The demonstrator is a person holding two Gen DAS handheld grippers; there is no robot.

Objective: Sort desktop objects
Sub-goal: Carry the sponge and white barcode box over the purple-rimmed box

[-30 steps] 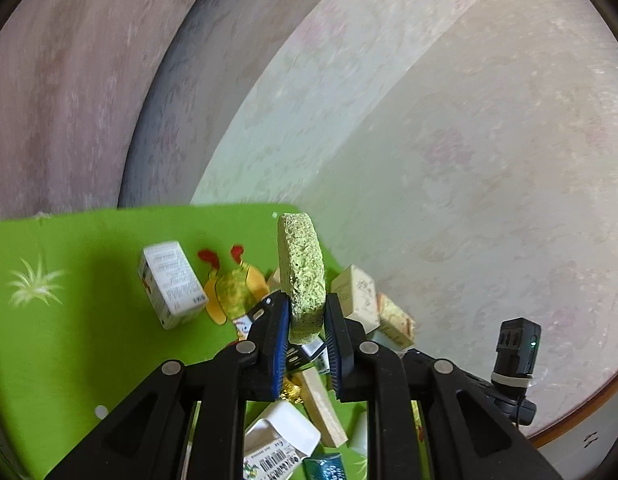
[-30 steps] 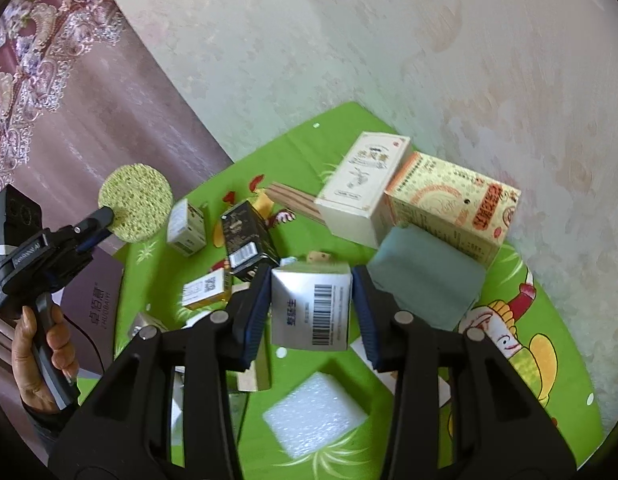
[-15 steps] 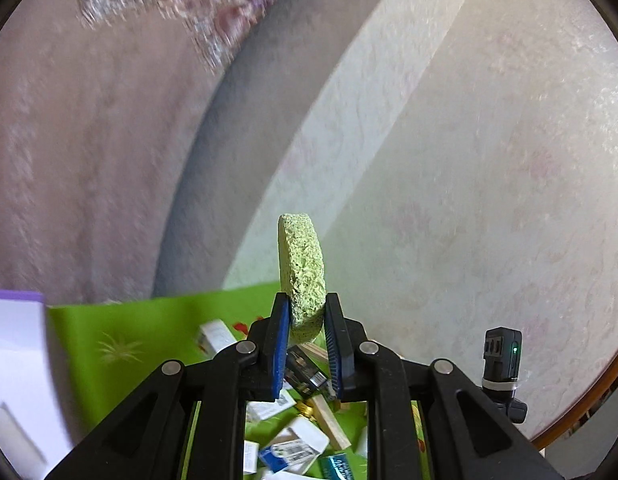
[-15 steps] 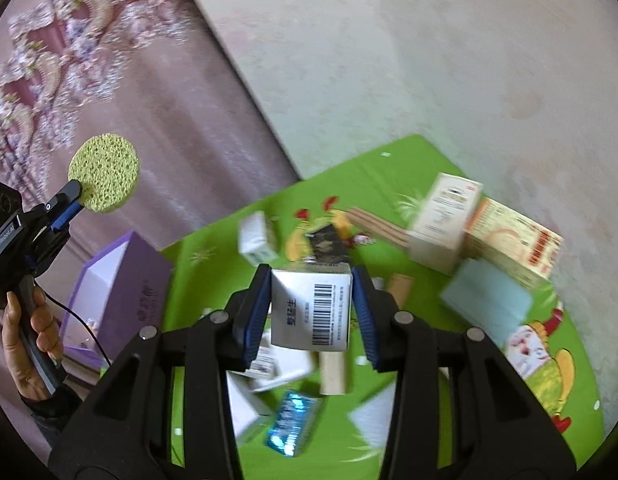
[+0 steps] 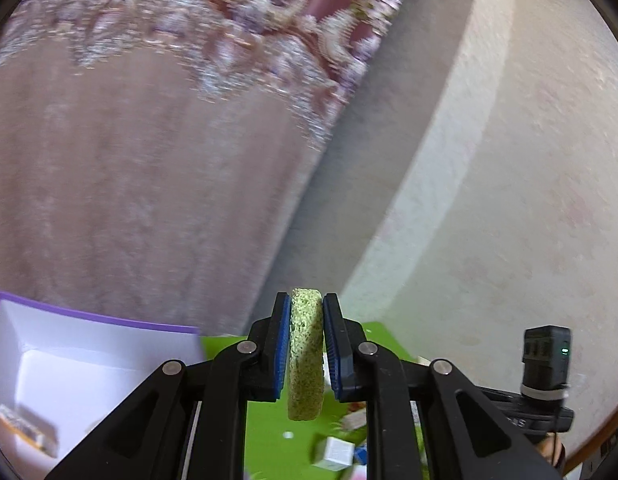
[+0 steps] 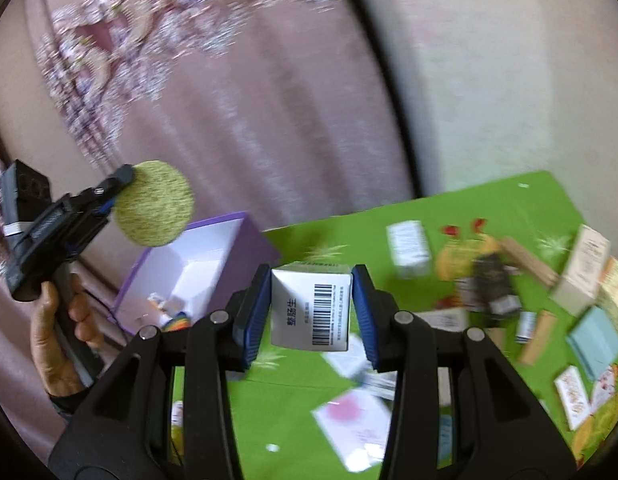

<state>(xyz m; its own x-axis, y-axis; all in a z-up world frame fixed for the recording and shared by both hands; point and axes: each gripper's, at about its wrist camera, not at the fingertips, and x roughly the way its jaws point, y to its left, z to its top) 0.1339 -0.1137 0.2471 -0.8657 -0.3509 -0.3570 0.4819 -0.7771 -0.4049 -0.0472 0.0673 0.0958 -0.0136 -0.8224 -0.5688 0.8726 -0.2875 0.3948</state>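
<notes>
My left gripper [image 5: 305, 304] is shut on a round green sponge [image 5: 307, 352], held edge-on high above the table. In the right wrist view the same sponge [image 6: 155, 204] hangs above an open purple box [image 6: 213, 256]. My right gripper [image 6: 312, 276] is shut on a white barcode box [image 6: 311, 312], held above the green tablecloth [image 6: 293, 408]. The purple box also shows at the lower left of the left wrist view [image 5: 69, 356], with small items inside.
Several small boxes and cards lie scattered on the cloth's right half: a white carton [image 6: 407, 242], a black pack [image 6: 493, 284], a teal box [image 6: 597, 340] and a pink card [image 6: 359, 424]. A curtain [image 6: 237, 100] and a pale wall stand behind.
Both grippers have swung left toward the purple box, each still holding its object. The sponge now sits deeper between the left fingers. The view is blurred by motion.
</notes>
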